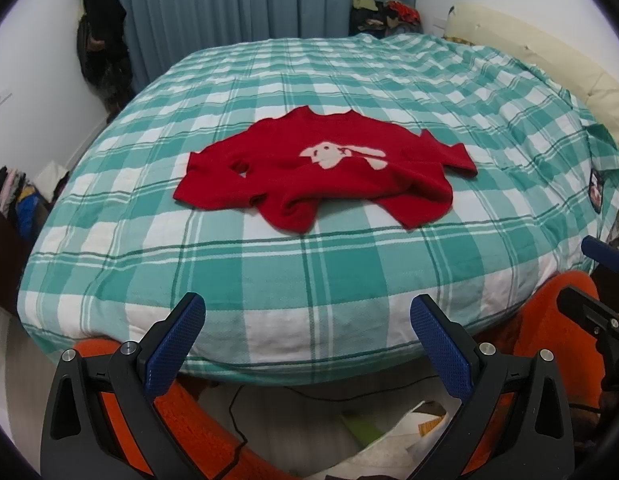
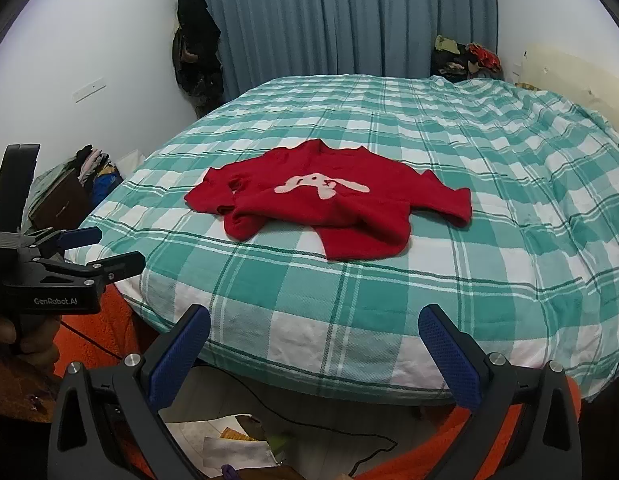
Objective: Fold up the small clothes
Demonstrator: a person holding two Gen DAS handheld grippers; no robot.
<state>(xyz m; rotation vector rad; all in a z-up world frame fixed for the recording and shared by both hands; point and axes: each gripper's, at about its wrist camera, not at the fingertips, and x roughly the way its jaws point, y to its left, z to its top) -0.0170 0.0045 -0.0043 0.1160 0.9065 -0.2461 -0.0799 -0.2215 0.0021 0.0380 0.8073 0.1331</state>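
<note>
A small red sweater (image 1: pixel 321 176) with a white rabbit motif lies crumpled on the green-and-white checked bed cover (image 1: pixel 269 280), its sleeves bunched under the body. The same red sweater (image 2: pixel 329 204) shows in the right wrist view, near the bed's middle. My left gripper (image 1: pixel 307 312) hangs open in front of the bed's near edge, well short of the sweater, holding nothing. My right gripper (image 2: pixel 315 322) is likewise open and empty at the bed's near edge. The left gripper (image 2: pixel 105 246) also appears from the side at the left of the right wrist view.
Blue curtains (image 1: pixel 261 0) hang behind the bed. Dark clothes hang on the left wall (image 1: pixel 103 48). A clothes pile (image 1: pixel 385 16) sits at the far corner, a cream headboard (image 1: pixel 549 60) at right. Papers and a black cable (image 2: pixel 309 436) lie on the floor below. Orange trousers (image 1: pixel 549 320) flank the grippers.
</note>
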